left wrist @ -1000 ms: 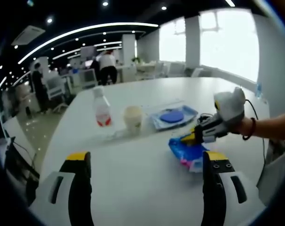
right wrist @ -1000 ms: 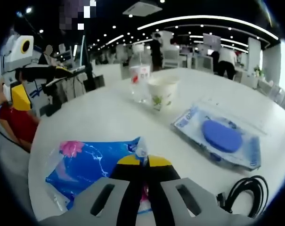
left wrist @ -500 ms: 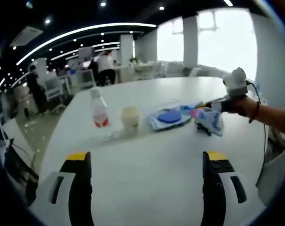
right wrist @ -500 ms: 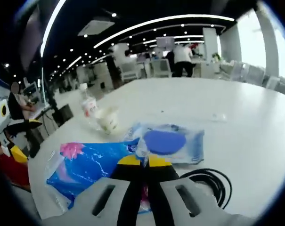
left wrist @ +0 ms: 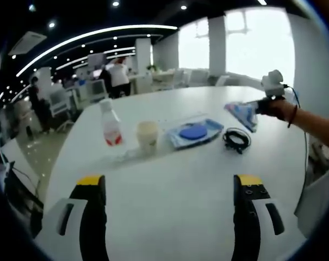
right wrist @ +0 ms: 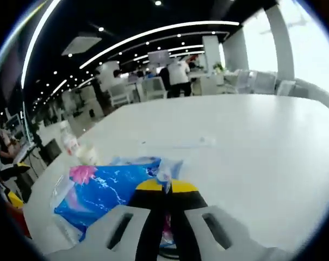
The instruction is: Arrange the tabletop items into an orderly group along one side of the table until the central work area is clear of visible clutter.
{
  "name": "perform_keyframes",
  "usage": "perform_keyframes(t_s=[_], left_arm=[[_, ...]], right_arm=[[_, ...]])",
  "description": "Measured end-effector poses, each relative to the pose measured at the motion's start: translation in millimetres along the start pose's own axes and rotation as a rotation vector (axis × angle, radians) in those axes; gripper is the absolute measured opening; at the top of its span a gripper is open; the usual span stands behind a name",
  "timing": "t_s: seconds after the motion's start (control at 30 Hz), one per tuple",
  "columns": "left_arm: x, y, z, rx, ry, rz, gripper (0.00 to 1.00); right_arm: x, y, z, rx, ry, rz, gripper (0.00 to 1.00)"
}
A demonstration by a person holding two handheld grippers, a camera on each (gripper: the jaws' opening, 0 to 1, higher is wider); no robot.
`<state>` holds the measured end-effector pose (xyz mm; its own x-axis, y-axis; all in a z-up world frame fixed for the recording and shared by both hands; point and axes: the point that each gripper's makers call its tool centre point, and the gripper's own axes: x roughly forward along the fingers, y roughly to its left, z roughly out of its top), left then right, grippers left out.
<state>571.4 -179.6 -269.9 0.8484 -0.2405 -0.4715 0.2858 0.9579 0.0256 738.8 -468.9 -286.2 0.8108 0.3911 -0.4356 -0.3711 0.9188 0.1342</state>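
Two claws | right claw (right wrist: 164, 190) clamps blue packet (right wrist: 107, 190) | left claw (left wrist: 167, 185) agape

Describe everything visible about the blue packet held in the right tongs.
The blue packet is a flat, glossy plastic pouch, bright blue with white streaks and a pink flower printed near one corner, edged in clear film. The right tongs are shut on one corner of it, so it hangs from that grip. In the left gripper view it shows small, carried above the white table, beyond the black cable coil.
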Motion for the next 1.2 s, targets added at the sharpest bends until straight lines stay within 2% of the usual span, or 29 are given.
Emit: perform_keyframes(t_s=[0.2, 0.37, 0.57, 0.77, 0.87, 0.97, 1.07, 1.2], left_arm=[[1.5, -0.9, -4.1, 0.007, 0.014, -0.002, 0.94], [3.1, -3.0, -7.6, 0.011, 0.024, -0.004, 0.94], [6.5, -7.8, -12.3, 0.025, 0.039, -0.018, 0.93], [7.3, -4.8, -11.7, 0.038, 0.031, -0.008, 0.92], [7.4, -4.5, -10.6, 0.037, 0.022, -0.009, 0.93], [7.3, -3.3, -7.4, 0.052, 0.005, -0.002, 0.93], [5.4, -2.0, -2.4, 0.067, -0.019, 0.006, 0.92], [3.3, 0.8, 6.9, 0.074, -0.063, 0.018, 0.89]], right_arm=[[4.2, -27.4, 2.2, 0.002, 0.007, -0.077, 0.01], [12.1, -58.5, 0.1, -0.028, 0.037, -0.193, 0.01], [22.2, -90.9, 0.9, 0.023, 0.049, -0.268, 0.01], [33.8, -116.0, 5.9, 0.016, 0.053, -0.34, 0.01], [40.8, -126.6, 5.4, 0.025, 0.065, -0.376, 0.01], [48.6, -138.2, 1.3, 0.086, 0.078, -0.414, 0.01], [53.0, -150.8, 1.5, 0.053, 0.096, -0.471, 0.01], [60.4, -160.5, 1.3, 0.079, 0.105, -0.505, 0.01]])
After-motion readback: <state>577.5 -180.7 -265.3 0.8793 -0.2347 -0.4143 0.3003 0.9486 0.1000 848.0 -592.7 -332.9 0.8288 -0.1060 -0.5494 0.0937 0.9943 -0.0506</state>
